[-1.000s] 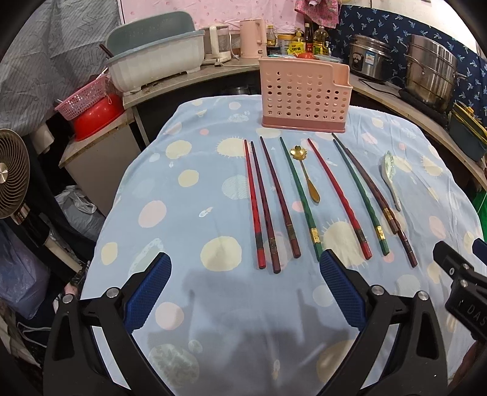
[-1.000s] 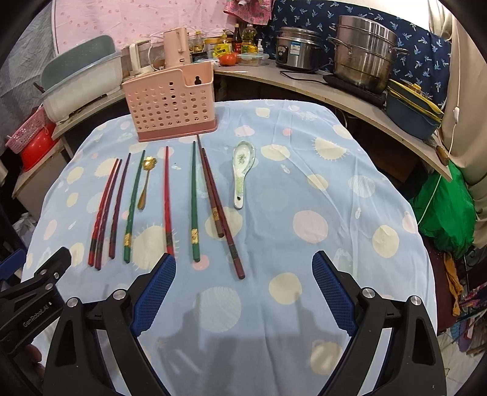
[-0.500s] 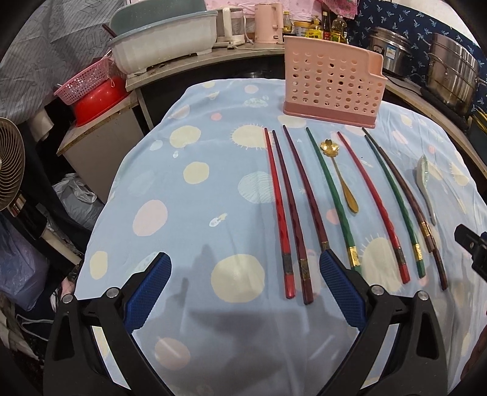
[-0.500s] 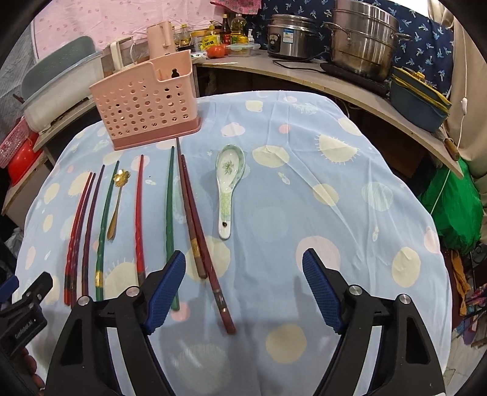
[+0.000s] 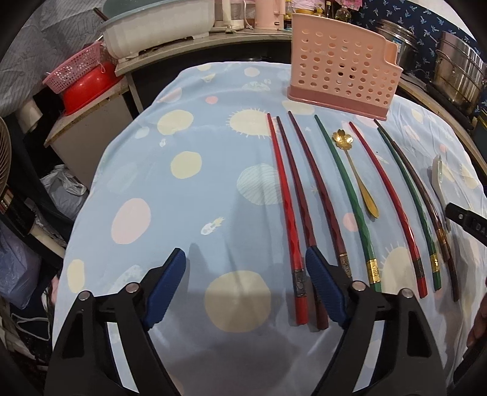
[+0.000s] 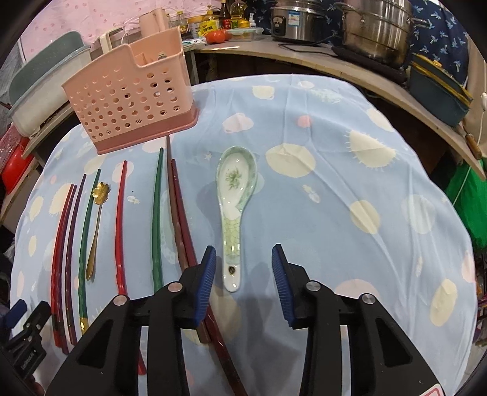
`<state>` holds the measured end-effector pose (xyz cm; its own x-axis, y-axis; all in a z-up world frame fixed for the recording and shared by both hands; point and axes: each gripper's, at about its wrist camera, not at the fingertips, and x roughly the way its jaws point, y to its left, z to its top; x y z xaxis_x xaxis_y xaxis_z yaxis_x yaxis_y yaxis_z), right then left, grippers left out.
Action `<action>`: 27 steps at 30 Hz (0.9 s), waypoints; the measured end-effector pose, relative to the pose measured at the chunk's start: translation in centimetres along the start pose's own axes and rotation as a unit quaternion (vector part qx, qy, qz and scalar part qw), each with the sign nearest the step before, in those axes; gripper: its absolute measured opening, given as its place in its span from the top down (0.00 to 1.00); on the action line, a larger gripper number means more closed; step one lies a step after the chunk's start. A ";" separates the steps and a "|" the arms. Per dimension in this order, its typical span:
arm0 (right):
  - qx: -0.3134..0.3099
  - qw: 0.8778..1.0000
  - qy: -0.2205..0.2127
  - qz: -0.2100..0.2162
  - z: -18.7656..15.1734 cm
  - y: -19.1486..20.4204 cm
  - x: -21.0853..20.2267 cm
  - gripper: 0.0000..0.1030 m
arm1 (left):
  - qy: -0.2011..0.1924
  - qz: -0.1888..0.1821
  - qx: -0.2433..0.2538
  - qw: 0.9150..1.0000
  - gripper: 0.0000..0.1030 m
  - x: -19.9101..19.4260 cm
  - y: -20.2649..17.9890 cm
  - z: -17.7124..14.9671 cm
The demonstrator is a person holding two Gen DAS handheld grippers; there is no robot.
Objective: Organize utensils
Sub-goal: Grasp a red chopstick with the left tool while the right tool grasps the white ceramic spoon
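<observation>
Several red, maroon and green chopsticks (image 5: pixel 304 195) lie side by side on the blue dotted tablecloth (image 5: pixel 182 189), with a gold flower spoon (image 5: pixel 356 170) among them. A pink perforated utensil holder (image 5: pixel 341 76) stands behind them, also in the right wrist view (image 6: pixel 127 91). A white-green ceramic spoon (image 6: pixel 234 207) lies right of the chopsticks (image 6: pixel 158 213). My left gripper (image 5: pixel 246 286) is open, low over the cloth just left of the leftmost red chopstick's near end. My right gripper (image 6: pixel 243 280) is open, its fingers on either side of the ceramic spoon's handle end.
A curved counter behind holds a white dish tub (image 5: pixel 158 27), a pink kettle (image 5: pixel 268 12), bottles, a rice cooker (image 6: pixel 298 18) and steel pots (image 6: pixel 377 27). A red bowl in a pink basket (image 5: pixel 82 82) sits at the left. The table edge drops off at right.
Both grippers have moved forward and down toward the utensils and have narrowed. The right one now has the ceramic spoon's handle between its fingers; the left one is near the leftmost chopsticks.
</observation>
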<state>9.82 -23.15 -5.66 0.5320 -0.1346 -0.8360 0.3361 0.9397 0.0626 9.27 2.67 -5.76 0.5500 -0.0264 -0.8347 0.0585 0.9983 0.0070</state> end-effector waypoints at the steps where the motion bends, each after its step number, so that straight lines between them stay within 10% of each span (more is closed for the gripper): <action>1: 0.002 1.000 0.005 0.005 0.0 0.1 0.4 0.70 | 0.000 -0.003 0.000 1.000 0.26 0.1 -0.1 0.1; 11: -0.006 1.000 -0.007 0.000 0.2 0.3 1.3 0.88 | 0.005 -0.020 0.001 1.000 0.27 0.7 -0.6 -0.1; 27: -0.008 1.000 -0.002 0.008 -1.4 -0.3 -0.4 0.90 | 0.011 -0.052 -0.029 0.998 0.45 0.1 1.0 -0.5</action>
<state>8.42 -22.94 -6.16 0.5409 -0.1201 -0.8325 0.3151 0.9466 0.0682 8.95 3.67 -6.08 0.5246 -0.1301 -0.8414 0.0658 0.9915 -0.1123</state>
